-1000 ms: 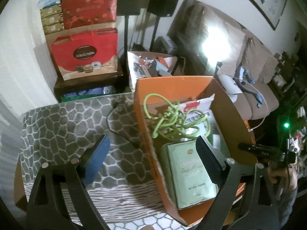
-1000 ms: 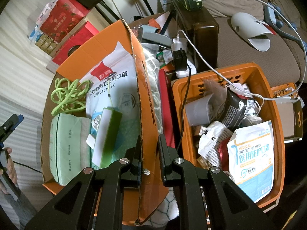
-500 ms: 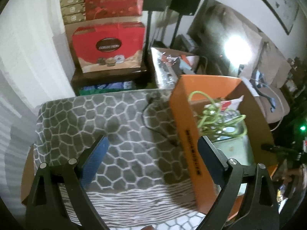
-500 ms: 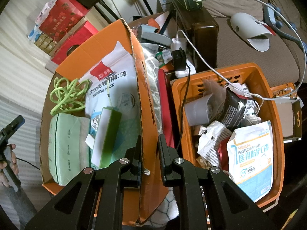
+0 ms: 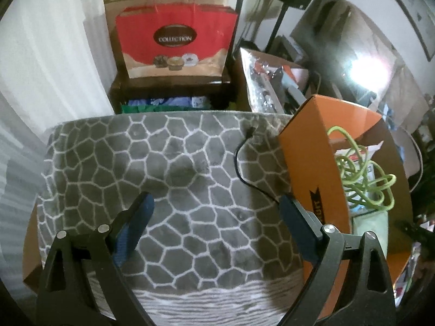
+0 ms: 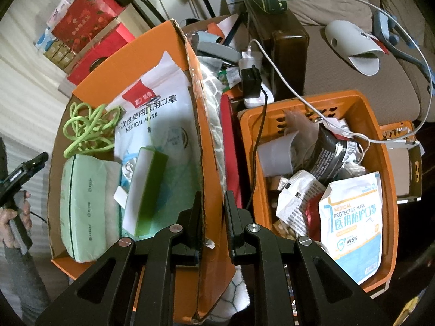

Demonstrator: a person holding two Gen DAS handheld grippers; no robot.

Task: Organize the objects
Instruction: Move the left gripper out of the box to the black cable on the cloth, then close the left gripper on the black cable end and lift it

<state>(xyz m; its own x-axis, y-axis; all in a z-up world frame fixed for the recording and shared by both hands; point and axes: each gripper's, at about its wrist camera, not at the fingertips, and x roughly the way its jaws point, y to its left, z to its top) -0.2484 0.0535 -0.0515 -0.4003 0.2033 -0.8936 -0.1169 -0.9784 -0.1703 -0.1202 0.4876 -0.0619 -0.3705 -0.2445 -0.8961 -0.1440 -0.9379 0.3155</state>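
Swung away from the box since a second ago: left gripper now over the grey mat, jaws wide apart, nothing between them. Earlier looked straight down into the box; now sees only its orange outer wall at the right, just beside the right-hand finger. Black wire across the mat, running up to that wall. Red bag on a dark shelf behind the mat.

Right gripper unmoved, clamped together on the box's near wall, one finger inside, one outside. Holds the wall close to its front corner.

Inside the box: green cord coiled at the far left, mask pack flat along the back, pale green tissue pack at the left front, green-edged carton leaning in the middle. All loose, touching each other, none gripped.

Right of the box, just beside it: orange basket full of wrappers, a grey cup, a black pouch, a second mask pack on top at the front. White cable draped over the basket's back rim.

At the left edge of the right view, a hand around the left gripper's handle, well clear of the box.
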